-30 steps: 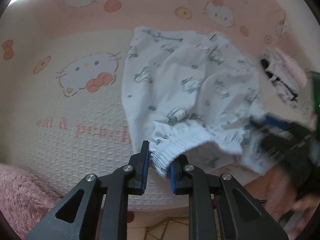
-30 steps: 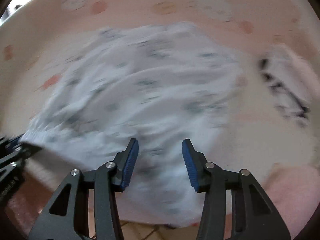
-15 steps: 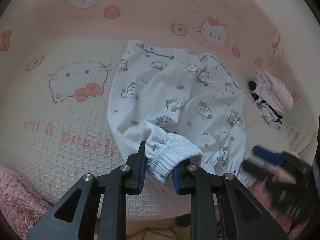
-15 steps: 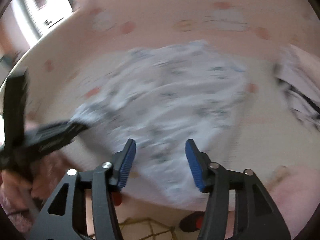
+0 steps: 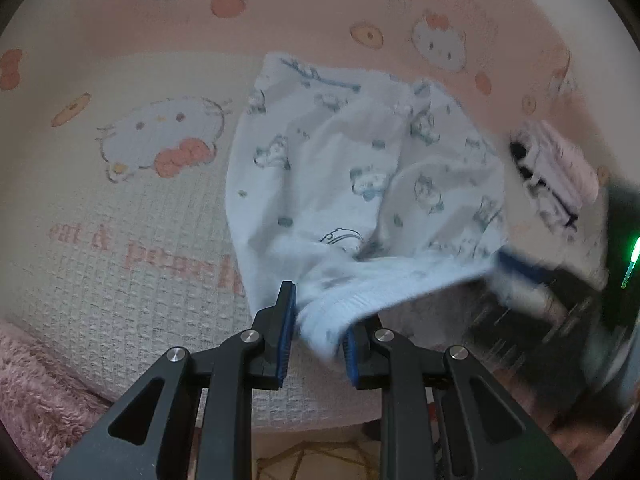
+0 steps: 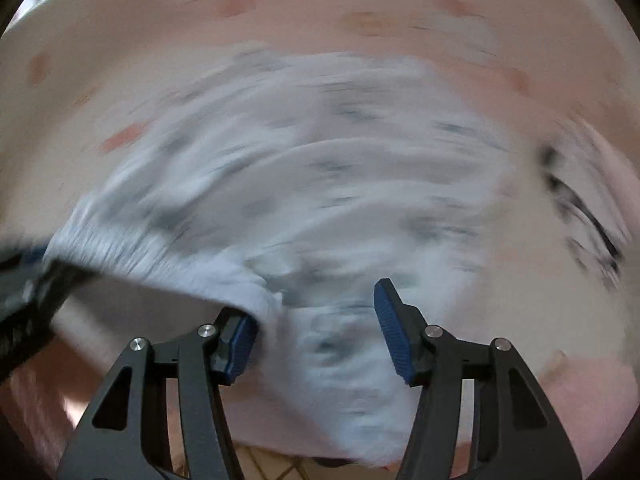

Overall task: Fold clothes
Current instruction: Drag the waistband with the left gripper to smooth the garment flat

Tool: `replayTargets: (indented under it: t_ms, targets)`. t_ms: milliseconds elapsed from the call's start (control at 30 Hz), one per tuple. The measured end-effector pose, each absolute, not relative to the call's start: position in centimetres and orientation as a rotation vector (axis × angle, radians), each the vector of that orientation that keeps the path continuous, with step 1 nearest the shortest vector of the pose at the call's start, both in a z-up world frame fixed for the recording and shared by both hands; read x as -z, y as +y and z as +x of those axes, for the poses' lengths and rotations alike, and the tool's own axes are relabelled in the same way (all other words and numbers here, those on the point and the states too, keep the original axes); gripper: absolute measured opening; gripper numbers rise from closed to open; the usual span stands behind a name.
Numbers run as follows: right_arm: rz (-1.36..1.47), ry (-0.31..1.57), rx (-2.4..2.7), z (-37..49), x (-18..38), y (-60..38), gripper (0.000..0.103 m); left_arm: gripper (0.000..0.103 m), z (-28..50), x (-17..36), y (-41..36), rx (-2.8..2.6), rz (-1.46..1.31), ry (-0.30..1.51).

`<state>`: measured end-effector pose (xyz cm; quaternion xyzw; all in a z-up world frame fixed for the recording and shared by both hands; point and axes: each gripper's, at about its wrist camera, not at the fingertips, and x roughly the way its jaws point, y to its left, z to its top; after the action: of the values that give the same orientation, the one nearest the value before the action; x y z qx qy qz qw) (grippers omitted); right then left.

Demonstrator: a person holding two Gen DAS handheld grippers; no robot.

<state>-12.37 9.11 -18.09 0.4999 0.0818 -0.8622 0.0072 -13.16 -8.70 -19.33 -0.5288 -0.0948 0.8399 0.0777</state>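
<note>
Pale-blue garment: child's printed trousers [image 5: 360, 176] lying on the pink cartoon-cat bedspread [image 5: 160, 208], legs spread away from me, gathered waistband [image 5: 372, 280] lifted at the near edge.
Left gripper: my left gripper [image 5: 318, 332] stands narrow with the waistband's left end bunched between its blue pads — I read that as a grip, though cloth bulges out below the jaws.
Right gripper: my right gripper [image 6: 316, 328] stands about half open, with trouser cloth lying between the fingers; the waistband's other end drapes over the left pad [image 6: 238, 344] while the right pad [image 6: 390, 320] stands clear of it. Not a grip yet, as far as the smeared right view lets me tell.
Risk, one-sided lift: if I raise now with only the left end pinched, the waistband will sag on the right and the trousers will twist instead of hanging flat.
Risk, shallow bite: the left hold is near the elastic's edge — a tug could pull it free.
Risk, blind closing: with the right view this blurred I could close on a single layer, or on the bedspread beneath.
Neighbour: folded striped clothing [image 5: 552, 172] sits just beside the right leg; a wide swing could drag it along.
Near edge: fuzzy pink blanket [image 5: 36, 392] runs along the bed's near side, where trailing cloth could catch.
</note>
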Motion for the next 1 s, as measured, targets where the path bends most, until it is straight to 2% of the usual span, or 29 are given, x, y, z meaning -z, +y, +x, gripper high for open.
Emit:
replayTargets:
  t_ms: [133,200,233,333,400,433,467,567,633,700,767,867,1000]
  targets:
    - [1.470,0.310,2.871,-12.1,15.9,12.5,0.057,0.027,-13.3,20.2,-6.2,-2.460,-1.601,-0.168]
    - [1.429,0.279,2.932,-11.9,14.7,13.6,0.055,0.027,-13.0,20.4,-4.8,-2.485,-1.606,-0.055]
    - [1.409,0.261,2.963,-11.8,14.1,14.1,0.051,0.027,-12.9,20.5,-4.2,-2.498,-1.609,0.001]
    - [1.374,0.236,3.006,-12.1,12.9,14.9,0.050,0.029,-12.9,20.5,-3.8,-2.573,-1.628,0.113]
    - [1.382,0.291,3.009,-11.6,13.1,15.1,0.050,0.031,-13.1,20.0,-4.9,-2.646,-1.639,0.103]
    - [1.393,0.311,3.009,-11.3,13.4,15.1,0.050,0.035,-13.3,19.7,-5.8,-2.675,-1.658,0.069]
    - [1.409,0.323,3.006,-11.0,13.8,15.1,0.050,0.051,-13.4,19.8,-6.7,-2.672,-1.687,0.010]
    - [1.443,0.299,3.005,-10.4,14.2,15.8,0.050,0.054,-13.4,20.4,-8.8,-2.638,-1.770,-0.136]
    - [1.435,0.326,3.014,-10.3,13.9,15.8,0.050,0.048,-13.1,20.1,-9.2,-2.633,-1.751,-0.202]
    - [1.486,0.400,2.980,-10.1,14.3,15.1,0.049,0.024,-12.8,17.9,-9.4,-2.644,-1.602,-0.339]
    - [1.594,0.408,2.895,-9.8,15.7,14.8,0.045,0.019,-12.4,15.6,-9.5,-2.663,-1.454,-0.374]
    - [1.770,0.332,2.736,-9.4,18.3,15.1,0.045,0.019,-11.5,13.4,-9.8,-2.645,-1.323,-0.407]
    - [1.868,0.273,2.667,-9.1,19.6,15.7,0.049,0.019,-12.1,16.8,-9.9,-2.597,-1.593,-0.379]
